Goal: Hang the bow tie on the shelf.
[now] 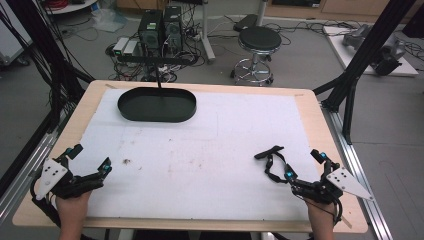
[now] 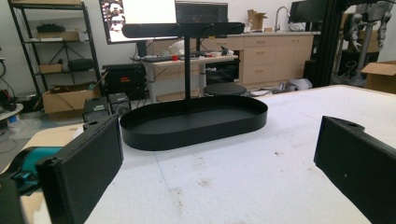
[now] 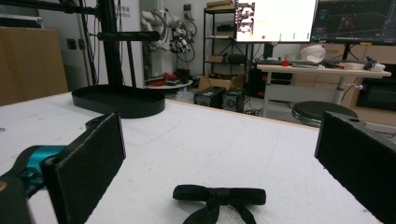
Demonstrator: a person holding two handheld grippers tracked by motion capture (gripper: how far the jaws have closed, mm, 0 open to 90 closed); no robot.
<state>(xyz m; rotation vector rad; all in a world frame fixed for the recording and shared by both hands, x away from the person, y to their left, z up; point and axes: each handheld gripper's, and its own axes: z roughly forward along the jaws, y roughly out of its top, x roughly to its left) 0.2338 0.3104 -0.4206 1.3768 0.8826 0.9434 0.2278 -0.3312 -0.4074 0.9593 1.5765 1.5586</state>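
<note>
A black bow tie with a strap (image 1: 270, 156) lies on the white mat near the table's right front, and it is seen low between the jaws as the bow tie (image 3: 219, 196). My right gripper (image 1: 305, 165) rests just behind it, open, with nothing between the jaws. My left gripper (image 1: 91, 158) sits at the left front, open and empty, facing the black oval tray (image 2: 196, 123). The tray (image 1: 157, 104) stands at the far left-centre of the mat, with a thin black post rising from behind it.
The white mat (image 1: 200, 150) covers most of the wooden table (image 1: 310, 107). A small dark speck (image 1: 126, 161) lies near the left gripper. Black frame legs stand at both table sides; a stool (image 1: 259, 42) and computers are on the floor beyond.
</note>
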